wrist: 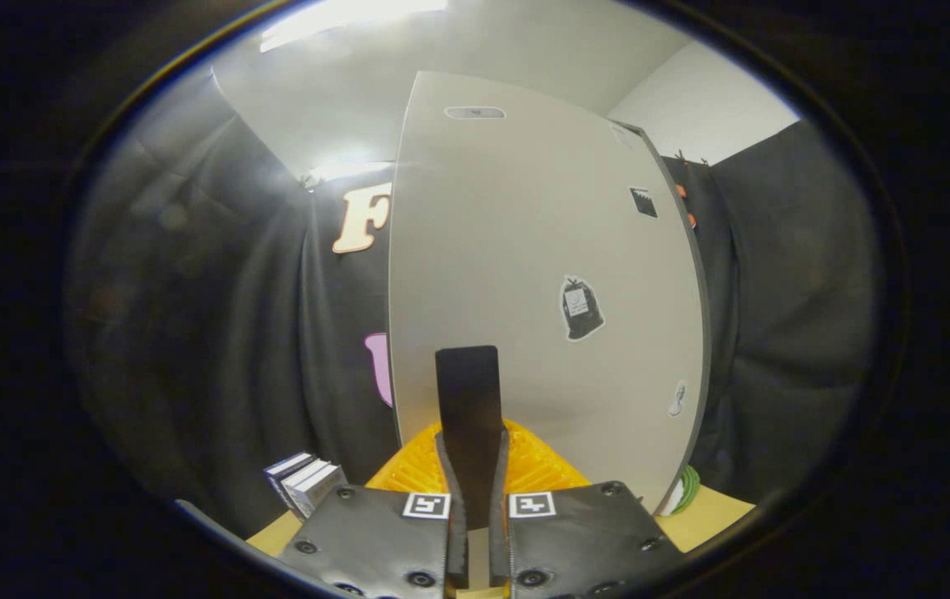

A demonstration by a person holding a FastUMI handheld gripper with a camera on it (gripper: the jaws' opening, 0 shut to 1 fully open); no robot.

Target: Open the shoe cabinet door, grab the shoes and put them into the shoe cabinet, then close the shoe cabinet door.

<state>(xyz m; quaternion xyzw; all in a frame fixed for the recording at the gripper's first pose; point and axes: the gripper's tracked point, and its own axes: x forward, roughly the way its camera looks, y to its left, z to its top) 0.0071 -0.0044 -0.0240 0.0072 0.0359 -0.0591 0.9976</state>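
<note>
The shoe cabinet's pale grey door (525, 249) stands tall just ahead of me, with a few small stickers on its face. A flat black handle tab (467, 383) sticks out near the door's lower left edge. My gripper (472, 437) is shut on this tab, which runs down between the two fingers and rises above their tips. The door's left edge shows against the black cloth wall, and its right edge is a darker strip. Whether the door is ajar I cannot tell.
A small stack of boxes or books (306, 484) sits on the light wooden surface (716, 512) left of the fingers. Something green and coiled (689, 489) lies at the door's lower right corner. Black cloth hangs on both sides of the cabinet.
</note>
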